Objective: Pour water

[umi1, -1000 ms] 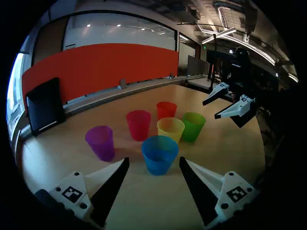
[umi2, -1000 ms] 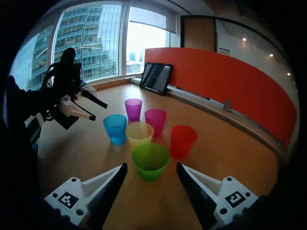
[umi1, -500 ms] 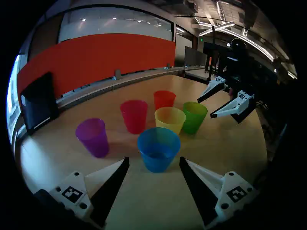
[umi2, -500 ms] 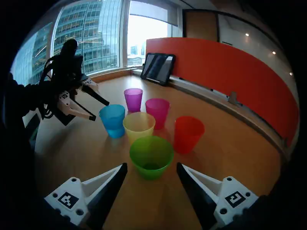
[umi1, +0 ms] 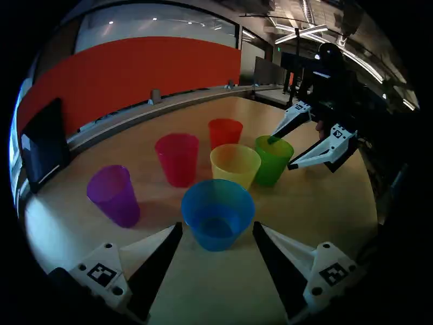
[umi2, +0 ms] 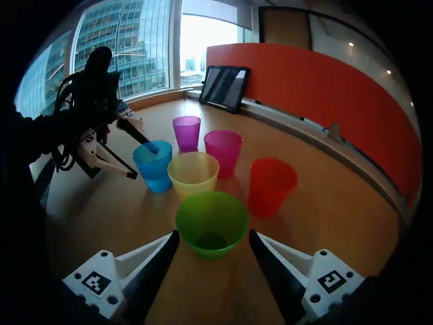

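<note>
Six plastic cups stand close together on a wooden table (umi1: 325, 216). My left gripper (umi1: 216, 227) is open, and the blue cup (umi1: 217, 214) stands just ahead between its fingertips, untouched. Behind the blue cup are the yellow cup (umi1: 235, 164), green cup (umi1: 273, 158), pink cup (umi1: 177, 158), red cup (umi1: 225, 132) and purple cup (umi1: 112, 194). My right gripper (umi2: 214, 236) is open too, with the green cup (umi2: 212, 223) between its fingertips. From the right gripper view, the left gripper (umi2: 144, 161) straddles the blue cup (umi2: 153, 165). From the left gripper view, the right gripper (umi1: 280, 153) flanks the green cup.
A black tablet (umi1: 43, 143) leans at the table's far edge, below an orange wall panel (umi1: 135, 70). Large windows (umi2: 124, 49) lie beyond the left gripper. A person's dark sleeve (umi2: 32, 135) holds that gripper. Bare tabletop (umi2: 335, 211) lies right of the red cup (umi2: 270, 187).
Both grippers have moved forward and lower toward the cups. The blue cup now sits between the left fingertips and the green cup between the right ones. No cup has moved.
</note>
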